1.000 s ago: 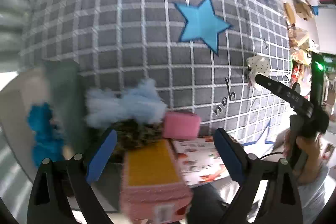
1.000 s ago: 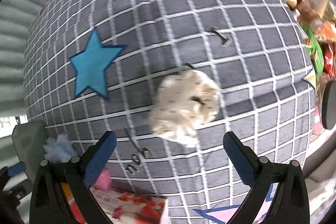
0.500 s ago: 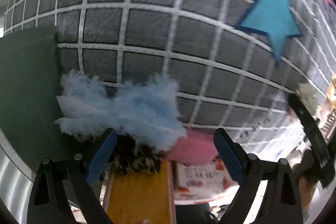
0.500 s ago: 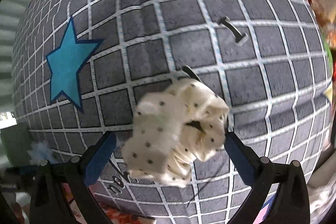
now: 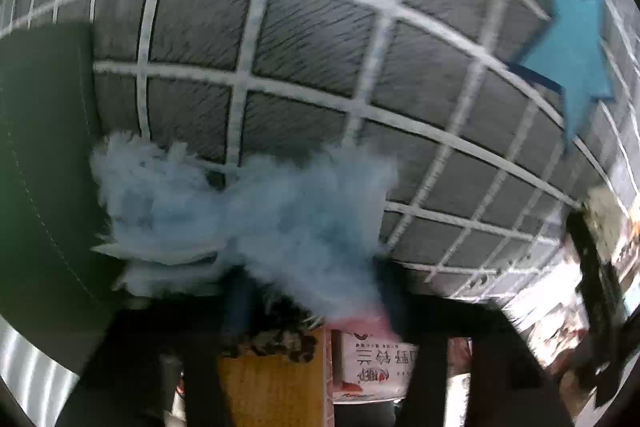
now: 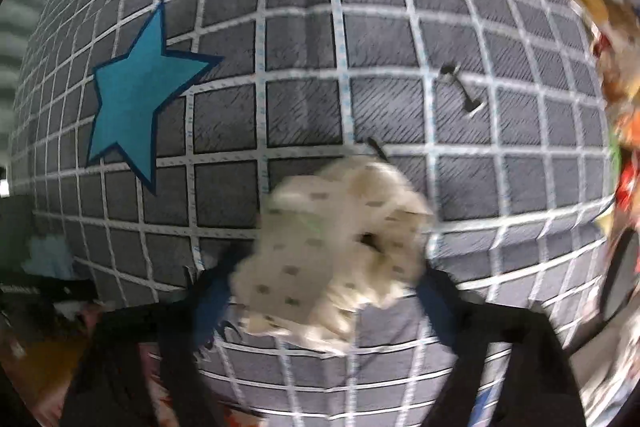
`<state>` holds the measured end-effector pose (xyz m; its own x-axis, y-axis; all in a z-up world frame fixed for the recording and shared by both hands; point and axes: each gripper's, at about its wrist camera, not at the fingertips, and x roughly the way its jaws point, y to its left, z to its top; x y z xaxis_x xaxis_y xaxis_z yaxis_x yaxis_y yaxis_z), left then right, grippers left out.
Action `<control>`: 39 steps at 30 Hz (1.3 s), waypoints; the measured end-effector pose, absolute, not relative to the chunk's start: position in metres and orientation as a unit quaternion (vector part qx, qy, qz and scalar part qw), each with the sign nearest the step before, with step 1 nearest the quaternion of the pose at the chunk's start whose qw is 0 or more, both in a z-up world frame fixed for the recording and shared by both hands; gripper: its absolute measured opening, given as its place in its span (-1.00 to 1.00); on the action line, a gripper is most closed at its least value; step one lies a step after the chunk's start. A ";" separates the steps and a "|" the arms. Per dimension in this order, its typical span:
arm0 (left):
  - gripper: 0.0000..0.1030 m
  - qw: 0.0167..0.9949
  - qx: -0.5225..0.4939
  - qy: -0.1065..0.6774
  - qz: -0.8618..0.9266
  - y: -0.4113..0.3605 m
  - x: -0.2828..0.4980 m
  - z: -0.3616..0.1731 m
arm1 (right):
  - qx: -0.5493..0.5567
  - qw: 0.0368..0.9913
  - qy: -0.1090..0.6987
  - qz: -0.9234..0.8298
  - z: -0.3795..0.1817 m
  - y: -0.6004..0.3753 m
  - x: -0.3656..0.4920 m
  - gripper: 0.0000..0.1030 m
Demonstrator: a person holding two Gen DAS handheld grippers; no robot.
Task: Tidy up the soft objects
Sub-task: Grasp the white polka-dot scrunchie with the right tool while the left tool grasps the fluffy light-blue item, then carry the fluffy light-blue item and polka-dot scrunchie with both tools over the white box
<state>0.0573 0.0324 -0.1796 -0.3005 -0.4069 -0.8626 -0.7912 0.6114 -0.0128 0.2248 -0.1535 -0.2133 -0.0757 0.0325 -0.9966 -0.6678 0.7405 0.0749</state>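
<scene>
My left gripper [image 5: 312, 299] was closing around the fluffy blue tuft [image 5: 240, 211], whose long axis ran from nine to three o'clock on the grey checked mat [image 5: 320, 47]. My right gripper [image 6: 324, 291] was closing around the cream dotted scrunchie [image 6: 336, 251], blurred at six o'clock; whether either pressed yet, I could not tell. Open mat stretched toward twelve o'clock.

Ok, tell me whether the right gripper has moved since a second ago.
Yes. The right gripper has come down toward the grid mat: the blue star and squares look larger, and the cream dotted scrunchie now sits between its closing jaws.
</scene>
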 end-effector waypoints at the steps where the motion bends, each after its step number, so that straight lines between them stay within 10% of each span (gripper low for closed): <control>1: -0.47 0.463 -0.374 0.776 0.210 0.033 0.057 -0.173 | -0.220 0.636 0.683 0.284 -0.210 -0.156 0.227 -0.14; 4: -0.73 0.524 -0.344 0.751 0.207 0.026 0.061 -0.151 | -0.162 0.625 0.705 0.293 -0.199 -0.162 0.254 -0.32; 22: -0.74 0.738 -0.170 0.629 0.174 -0.046 0.087 0.007 | -0.072 0.644 0.686 0.330 -0.078 -0.222 0.239 -0.32; 39: -0.74 0.787 -0.130 0.593 0.106 -0.105 0.028 0.037 | -0.067 0.657 0.674 0.331 -0.023 -0.238 0.149 -0.32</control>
